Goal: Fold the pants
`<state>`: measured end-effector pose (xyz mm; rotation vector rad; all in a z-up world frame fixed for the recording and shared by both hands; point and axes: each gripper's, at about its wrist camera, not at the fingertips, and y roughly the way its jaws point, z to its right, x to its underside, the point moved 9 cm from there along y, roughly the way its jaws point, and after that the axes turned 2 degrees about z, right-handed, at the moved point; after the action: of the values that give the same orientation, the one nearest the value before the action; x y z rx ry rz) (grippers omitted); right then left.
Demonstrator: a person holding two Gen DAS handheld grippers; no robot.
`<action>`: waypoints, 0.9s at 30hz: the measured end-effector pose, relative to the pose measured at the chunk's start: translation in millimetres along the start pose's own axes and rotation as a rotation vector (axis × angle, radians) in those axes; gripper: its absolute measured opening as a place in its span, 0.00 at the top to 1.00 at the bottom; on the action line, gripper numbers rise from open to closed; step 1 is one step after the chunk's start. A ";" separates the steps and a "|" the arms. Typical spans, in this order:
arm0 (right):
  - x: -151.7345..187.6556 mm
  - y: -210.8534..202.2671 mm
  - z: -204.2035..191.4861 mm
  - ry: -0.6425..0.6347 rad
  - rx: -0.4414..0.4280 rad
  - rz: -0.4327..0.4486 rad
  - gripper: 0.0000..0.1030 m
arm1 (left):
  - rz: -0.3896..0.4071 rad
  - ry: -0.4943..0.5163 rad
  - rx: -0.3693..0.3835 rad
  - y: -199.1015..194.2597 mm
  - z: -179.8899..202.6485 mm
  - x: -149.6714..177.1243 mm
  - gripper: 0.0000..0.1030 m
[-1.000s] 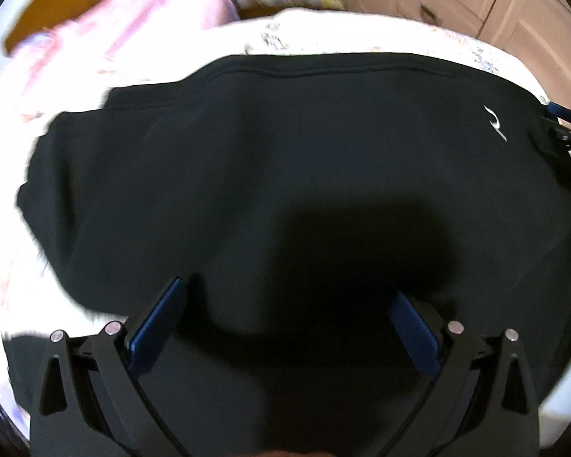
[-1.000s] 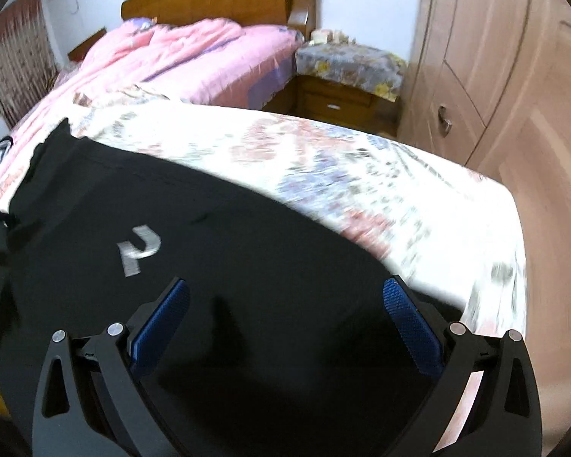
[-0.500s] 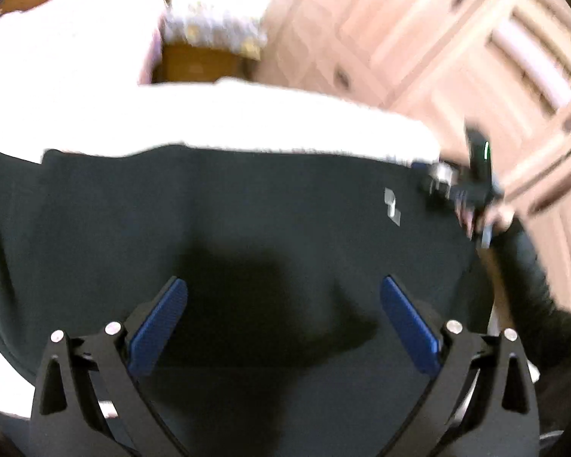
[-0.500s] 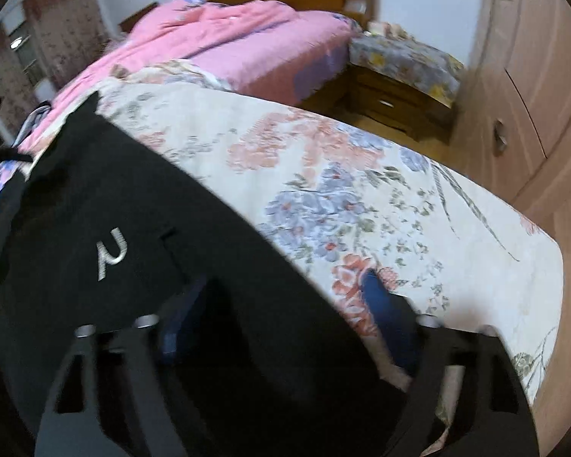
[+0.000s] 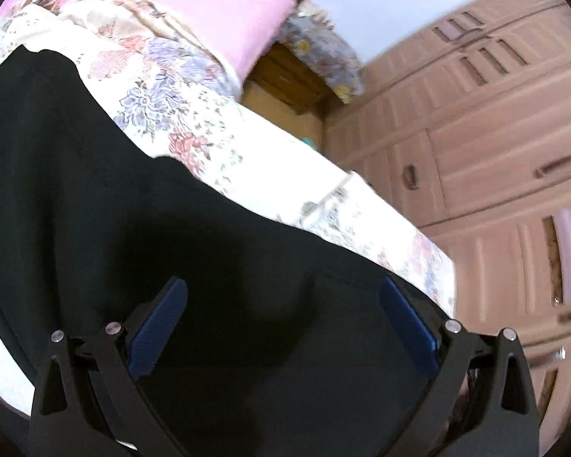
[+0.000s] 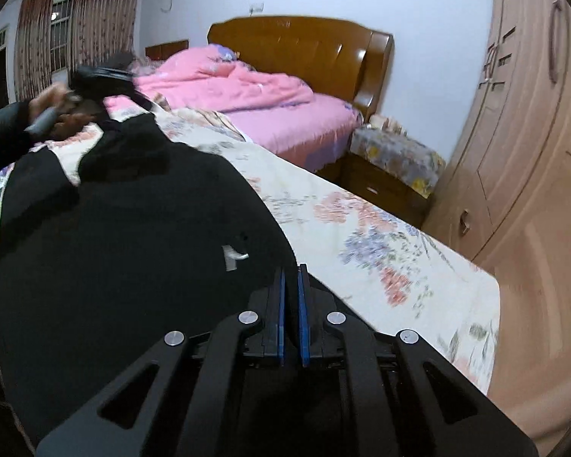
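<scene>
Black pants (image 5: 133,205) lie spread on a floral bedsheet (image 5: 270,167). In the right wrist view the pants (image 6: 125,251) carry a small white logo (image 6: 233,256). My left gripper (image 5: 281,320) is open, its blue pads (image 5: 158,325) wide apart over the black cloth, holding nothing. My right gripper (image 6: 290,289) is shut, its blue pads pinching the pants' right edge by the logo. The left gripper also shows in the right wrist view (image 6: 95,80), held in a hand at the pants' far end.
The floral sheet (image 6: 361,236) runs to the bed's edge on the right. A pink quilt (image 6: 240,83) and wooden headboard (image 6: 300,45) lie beyond. A nightstand (image 6: 392,167) and wooden wardrobe (image 6: 533,152) stand to the right.
My right gripper has closed on the pants' edge; it was wide open a second ago. My left gripper stayed open and swung its view rightwards, towards the wardrobe.
</scene>
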<state>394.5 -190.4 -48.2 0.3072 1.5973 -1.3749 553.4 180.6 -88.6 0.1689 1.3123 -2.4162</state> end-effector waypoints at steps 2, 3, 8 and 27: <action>5.1 -7.8 -6.8 0.028 0.004 0.010 0.91 | -0.015 -0.035 -0.055 15.0 -4.7 -7.7 0.03; 8.5 -10.1 -9.1 0.038 0.008 0.012 0.91 | -0.018 -0.055 -0.065 21.9 -3.1 -8.7 0.03; 25.3 -14.7 -19.5 0.103 0.004 0.005 0.91 | -0.045 -0.123 -0.186 47.2 -20.2 -21.7 0.14; 24.3 -74.3 -50.0 0.094 0.041 0.104 0.92 | 0.383 0.091 -0.235 -119.5 -16.9 14.1 1.00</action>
<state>304.7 -181.0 -26.6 0.4796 1.6081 -1.3310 492.9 249.2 -8.6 0.4277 1.4412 -1.9408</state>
